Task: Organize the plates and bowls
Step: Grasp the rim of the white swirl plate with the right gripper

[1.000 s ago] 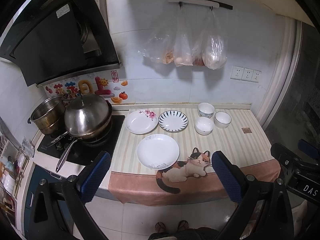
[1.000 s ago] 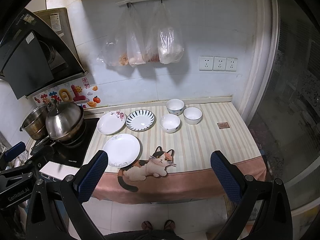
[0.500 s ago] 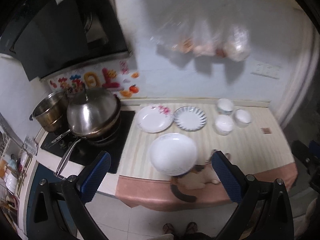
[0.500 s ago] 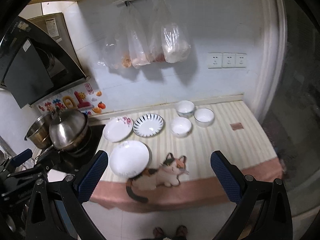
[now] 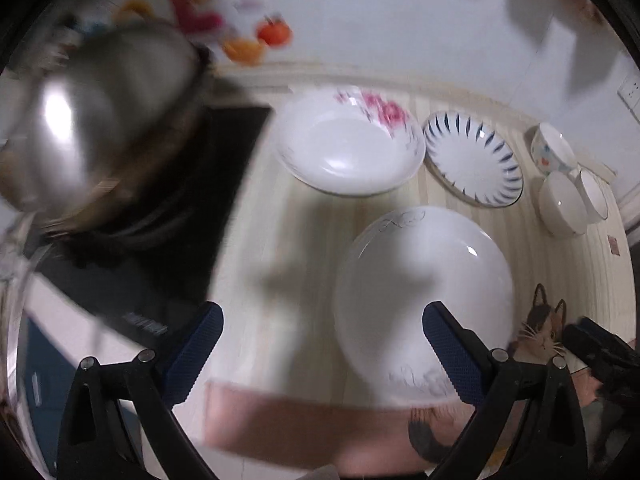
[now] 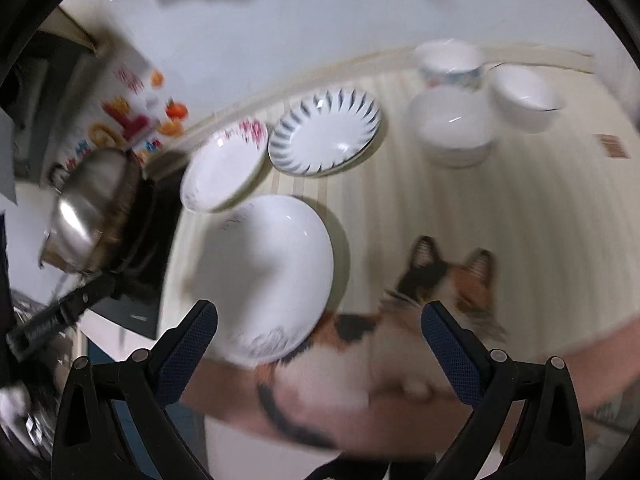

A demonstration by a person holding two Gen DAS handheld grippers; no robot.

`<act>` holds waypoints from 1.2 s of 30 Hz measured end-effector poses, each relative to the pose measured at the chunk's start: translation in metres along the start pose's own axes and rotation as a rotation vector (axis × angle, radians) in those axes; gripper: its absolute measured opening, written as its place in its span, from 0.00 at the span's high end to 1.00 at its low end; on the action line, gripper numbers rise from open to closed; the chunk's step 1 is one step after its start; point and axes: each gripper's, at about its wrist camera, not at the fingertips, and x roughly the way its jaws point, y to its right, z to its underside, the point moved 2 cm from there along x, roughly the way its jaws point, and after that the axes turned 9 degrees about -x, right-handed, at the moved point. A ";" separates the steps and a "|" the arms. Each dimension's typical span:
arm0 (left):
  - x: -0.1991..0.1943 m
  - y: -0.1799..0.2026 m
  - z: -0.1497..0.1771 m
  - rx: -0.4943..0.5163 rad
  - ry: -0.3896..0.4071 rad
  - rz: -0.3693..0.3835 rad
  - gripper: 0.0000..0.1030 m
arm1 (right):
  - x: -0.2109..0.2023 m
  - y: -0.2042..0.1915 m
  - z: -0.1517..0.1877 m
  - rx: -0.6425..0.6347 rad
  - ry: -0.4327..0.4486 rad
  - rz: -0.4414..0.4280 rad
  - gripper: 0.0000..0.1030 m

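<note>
On the striped counter lies a large white plate point(image 5: 424, 292) point(image 6: 268, 276) near the front edge. Behind it sit a pink-flower plate point(image 5: 348, 144) point(image 6: 224, 170) and a blue-striped plate point(image 5: 474, 164) point(image 6: 324, 136). Three white bowls point(image 5: 560, 200) point(image 6: 456, 128) cluster at the right. My left gripper point(image 5: 320, 344) is open, just left of the large plate, its right finger over the plate's rim. My right gripper point(image 6: 320, 344) is open above the plate's near right edge and the cat print. Both hold nothing.
A steel lidded pan point(image 5: 100, 120) point(image 6: 94, 208) sits on a black cooktop point(image 5: 160, 240) at the left, handle point(image 6: 60, 316) pointing out. A cat picture point(image 6: 432, 300) marks the counter's front cloth. The tiled wall with stickers point(image 5: 240, 20) stands behind.
Both grippers have dropped and moved in close to the counter, from far back to just above the large white plate. Both stay open. The dishes have not moved.
</note>
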 end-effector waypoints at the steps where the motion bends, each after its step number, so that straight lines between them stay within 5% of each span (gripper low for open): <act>1: 0.020 0.000 -0.006 0.002 -0.026 0.011 0.01 | 0.022 0.000 -0.003 -0.011 -0.021 -0.007 0.01; 4: 0.058 0.004 -0.011 0.034 -0.110 0.051 0.02 | 0.079 0.007 -0.011 -0.014 -0.090 -0.021 0.04; 7: 0.085 0.008 -0.010 0.054 -0.193 0.094 0.15 | 0.120 0.013 -0.016 0.022 -0.135 -0.053 0.12; 9: 0.098 0.011 -0.008 0.063 -0.237 0.123 0.26 | 0.133 0.013 -0.017 0.043 -0.167 -0.076 0.27; 11: 0.108 0.013 -0.003 0.064 -0.281 0.155 0.48 | 0.147 0.012 -0.018 0.052 -0.188 -0.095 0.36; 13: 0.113 0.015 -0.001 0.066 -0.300 0.174 0.58 | 0.153 0.010 -0.019 0.051 -0.188 -0.102 0.45; 15: 0.107 0.019 0.001 0.082 -0.279 0.181 0.60 | 0.154 0.006 -0.019 0.054 -0.202 -0.115 0.72; 16: 0.105 0.019 0.002 0.079 -0.279 0.178 0.60 | 0.154 0.007 -0.017 0.068 -0.210 -0.114 0.75; 36: 0.031 0.097 0.032 0.182 -0.205 0.186 0.60 | 0.075 0.056 -0.013 0.079 -0.176 -0.091 0.78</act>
